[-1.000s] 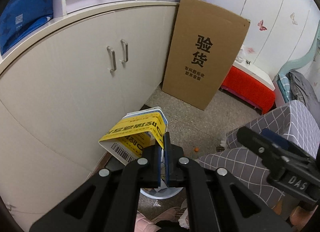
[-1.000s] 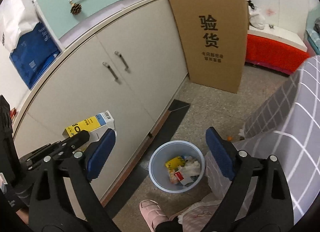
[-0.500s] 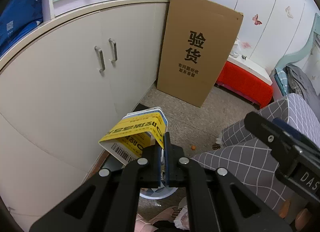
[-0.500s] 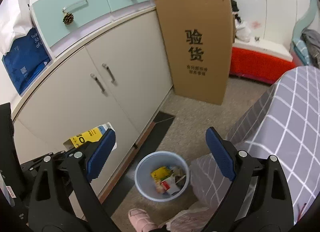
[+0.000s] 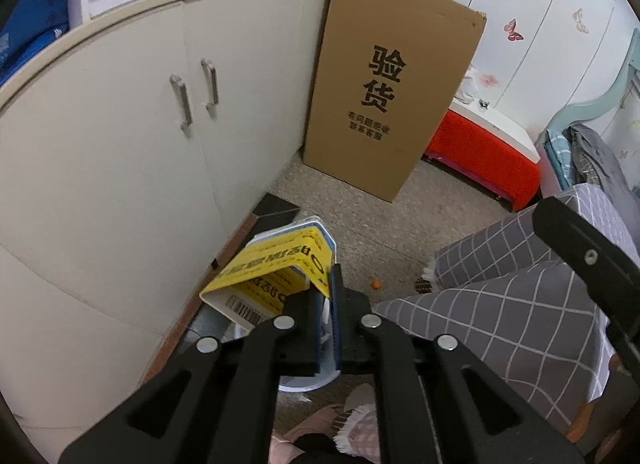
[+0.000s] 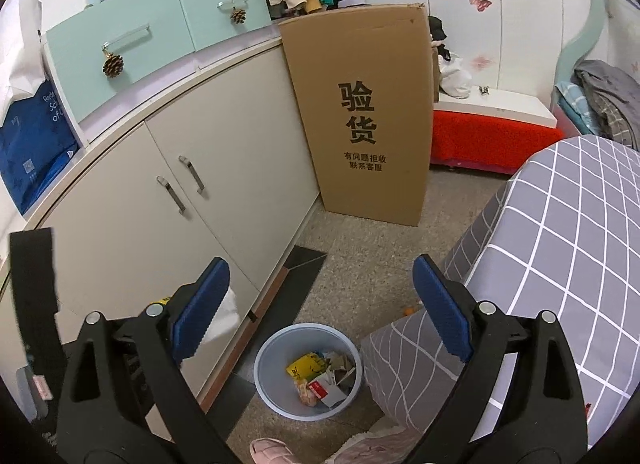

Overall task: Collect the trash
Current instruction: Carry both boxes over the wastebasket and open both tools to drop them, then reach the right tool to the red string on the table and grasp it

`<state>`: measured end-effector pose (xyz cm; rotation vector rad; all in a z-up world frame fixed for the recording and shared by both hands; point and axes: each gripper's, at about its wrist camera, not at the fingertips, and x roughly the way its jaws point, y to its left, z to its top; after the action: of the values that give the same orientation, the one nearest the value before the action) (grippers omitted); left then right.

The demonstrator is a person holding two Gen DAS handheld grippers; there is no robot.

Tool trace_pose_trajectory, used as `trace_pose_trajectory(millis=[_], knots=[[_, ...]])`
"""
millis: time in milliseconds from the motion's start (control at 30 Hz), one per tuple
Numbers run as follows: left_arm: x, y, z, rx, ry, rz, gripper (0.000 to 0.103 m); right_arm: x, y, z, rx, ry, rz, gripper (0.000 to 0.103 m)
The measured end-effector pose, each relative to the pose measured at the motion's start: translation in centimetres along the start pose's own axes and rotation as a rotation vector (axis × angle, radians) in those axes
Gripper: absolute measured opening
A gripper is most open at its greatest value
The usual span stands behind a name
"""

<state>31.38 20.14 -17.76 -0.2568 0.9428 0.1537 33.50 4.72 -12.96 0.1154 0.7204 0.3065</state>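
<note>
left wrist view, yellow carton (image 5: pixel 276 272) hides bin (image 5: pixel 304 378), left gripper (image 5: pixel 329 304) clamped

The yellow carton (image 5: pixel 276 272) is printed card, faintly glossy. The bin (image 6: pixel 308 372) looks like smooth pale-blue plastic, holding crumpled paper and wrappers. The cabinet doors (image 6: pixel 216 199) are matt laminate with brushed metal handles (image 6: pixel 191 173). The tall box (image 6: pixel 372 115) is plain brown cardboard (matt, slightly creased). The floor (image 6: pixel 360 264) appears to be rough speckled stone, and the checked cover (image 6: pixel 568 232) is woven cloth.
</note>
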Motion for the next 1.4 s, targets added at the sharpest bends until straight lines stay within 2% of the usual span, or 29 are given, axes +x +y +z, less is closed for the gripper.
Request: trace_pose_trajectory(millis=[33,67,100,133,233,433,633,767,933,1200,1267,1333,1400], knots=[[0.2,0.0,0.1,-0.004,0.006,0.005,0.031,0.0,0.0,0.0,0.001,0.001,0.0,0.091],[0.4,0.1,0.2,-0.016,0.005,0.025,0.046,0.0,-0.1,0.0,0.0,0.002,0.002,0.091],[0.5,0.1,0.3,-0.027,-0.004,0.038,0.068,0.0,0.0,0.0,-0.001,0.002,0.002,0.091],[0.4,0.2,0.3,-0.034,-0.016,0.043,0.069,0.0,-0.1,0.0,-0.002,0.001,0.001,0.091],[0.4,0.4,0.3,-0.054,-0.018,0.05,0.073,-0.1,0.0,0.1,-0.001,0.0,0.005,0.091],[-0.7,0.5,-0.1,-0.075,-0.036,0.04,0.073,-0.8,0.1,0.2,0.003,-0.008,0.02,0.091],[-4.1,-0.4,-0.2,-0.055,-0.076,0.014,0.073,-4.4,-0.4,0.5,0.019,-0.033,0.039,0.091],[-7.1,-1.7,-0.8,-0.031,-0.126,0.006,0.074,-8.5,-1.9,-0.5,-0.007,-0.053,-0.014,0.091],[-11.1,-4.1,-3.0,0.02,-0.18,-0.016,0.076,-12.8,-4.6,-3.4,-0.013,-0.042,-0.124,0.091],[-12.9,-8.3,-7.0,0.124,-0.174,-0.048,0.076,-15.7,-7.6,-8.8,0.031,0.043,-0.212,0.091],[-12.9,-9.2,-7.8,0.151,-0.162,-0.052,0.076,-15.7,-8.1,-9.4,0.04,0.064,-0.206,0.079],[-13.0,-10.0,-8.5,0.167,-0.153,-0.057,0.076,-15.5,-8.7,-9.7,0.052,0.089,-0.189,0.073],[-13.1,-10.6,-9.1,0.177,-0.149,-0.059,0.076,-15.2,-8.7,-9.7,0.043,0.098,-0.199,0.072]])
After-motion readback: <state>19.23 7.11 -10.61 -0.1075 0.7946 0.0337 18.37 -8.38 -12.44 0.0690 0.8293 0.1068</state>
